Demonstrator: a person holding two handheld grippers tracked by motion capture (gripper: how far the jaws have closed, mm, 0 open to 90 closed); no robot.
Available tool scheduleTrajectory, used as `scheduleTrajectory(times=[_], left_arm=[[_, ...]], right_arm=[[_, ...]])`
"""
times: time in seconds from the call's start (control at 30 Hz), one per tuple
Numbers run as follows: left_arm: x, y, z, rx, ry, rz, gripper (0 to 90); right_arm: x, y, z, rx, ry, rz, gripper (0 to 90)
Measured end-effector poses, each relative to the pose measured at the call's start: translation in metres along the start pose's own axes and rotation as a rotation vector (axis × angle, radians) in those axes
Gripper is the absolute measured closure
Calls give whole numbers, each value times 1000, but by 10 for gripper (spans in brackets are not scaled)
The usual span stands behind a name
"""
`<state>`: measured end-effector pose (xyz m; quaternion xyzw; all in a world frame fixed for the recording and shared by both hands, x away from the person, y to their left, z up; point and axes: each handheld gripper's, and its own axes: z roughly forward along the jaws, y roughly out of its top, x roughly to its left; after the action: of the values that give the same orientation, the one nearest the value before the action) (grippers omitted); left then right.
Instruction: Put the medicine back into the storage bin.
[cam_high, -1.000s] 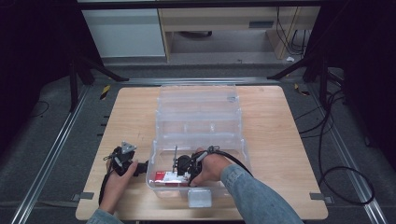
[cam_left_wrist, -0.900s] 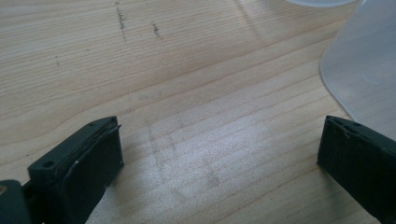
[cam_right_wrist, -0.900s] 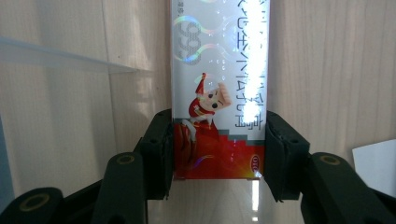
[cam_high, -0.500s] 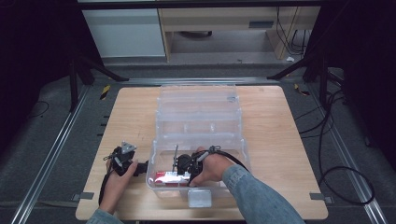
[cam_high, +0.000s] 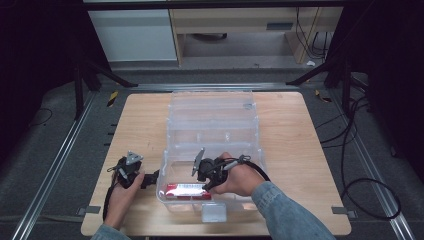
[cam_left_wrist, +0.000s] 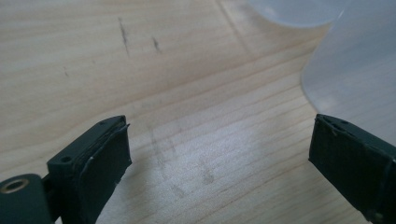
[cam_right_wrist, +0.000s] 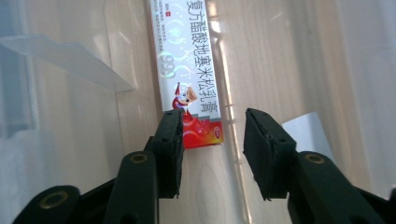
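We hold our right gripper (cam_high: 202, 176) down inside the clear plastic bin (cam_high: 212, 125), near the wall closest to us, with the red and white carton (cam_high: 187, 190) lying flat on the bin floor just below its tips. In the right gripper view the jaws of this gripper (cam_right_wrist: 212, 140) stand parted with nothing between the pads – the carton (cam_right_wrist: 189, 70) stretches straight ahead of them, its near red end just reaching the gap and lying close against the inner face of the left jaw, while the right jaw stands apart from it. A clear ledge of the bin (cam_right_wrist: 65, 60) juts in ahead and to the left of the jaws. Our left gripper (cam_high: 152, 176) rests low on the wooden table (cam_high: 300, 140) outside the bin, its tips just beside the bin's left wall. In the left gripper view its jaws (cam_left_wrist: 219, 154) are spread wide over bare wood – the frosted curve of the bin (cam_left_wrist: 355, 70) rises ahead of the right jaw, and nothing sits between the pads.
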<state>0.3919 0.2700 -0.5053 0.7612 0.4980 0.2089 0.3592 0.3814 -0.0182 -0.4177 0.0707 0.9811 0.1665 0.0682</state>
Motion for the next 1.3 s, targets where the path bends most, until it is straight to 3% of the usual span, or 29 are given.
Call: scheduleTrajectory(times=[0.07, 0.1, 0.3, 0.33, 0.4, 0.5, 0.6, 0.73, 0.77, 0.8, 0.87, 0.93, 0.97, 1.03, 1.1, 1.3], left_arm=[[-1, 3, -8, -28, -4, 0, 56], [-2, 7, -14, -49, -21, 0, 60], [-8, 25, -41, -109, -50, 44, 65], [-9, 30, -50, -117, -60, 64, 67], [-10, 33, -56, -117, -62, 88, 73], [-17, 41, -76, -111, -83, 156, 78], [-24, 44, -90, -104, -88, 182, 78], [-33, 46, -102, -115, -103, 216, 79], [-43, 47, -109, -110, -129, 257, 80], [-43, 47, -109, -110, -129, 257, 85], [-52, 50, -115, -94, -145, 311, 98], [-54, 50, -116, -85, -155, 322, 109], [-61, 51, -121, -84, -169, 341, 115], [-63, 51, -122, -86, -174, 353, 139], [-73, 51, -124, -84, -194, 388, 143], [-94, 51, -120, -50, -238, 443, 177]], right_arm=[[2, -4, -8, -28, -13, 5, 597], [3, -10, -17, -68, -24, 18, 606], [2, -22, -42, -159, -49, 69, 588], [0, -27, -57, -212, -55, 82, 559], [-1, -31, -69, -254, -66, 100, 536], [-5, -38, -84, -294, -95, 119, 496], [-11, -46, -95, -294, -136, 145, 460], [-19, -53, -103, -290, -151, 145, 478], [-25, -57, -108, -278, -175, 164, 498], [-25, -57, -108, -278, -175, 164, 498], [-36, -62, -113, -262, -199, 185, 537], [-39, -64, -114, -253, -211, 185, 544], [-45, -66, -118, -259, -242, 212, 551], [-49, -67, -121, -257, -247, 224, 549], [-53, -68, -123, -251, -255, 237, 543], [-64, -65, -134, -234, -298, 249, 531]])
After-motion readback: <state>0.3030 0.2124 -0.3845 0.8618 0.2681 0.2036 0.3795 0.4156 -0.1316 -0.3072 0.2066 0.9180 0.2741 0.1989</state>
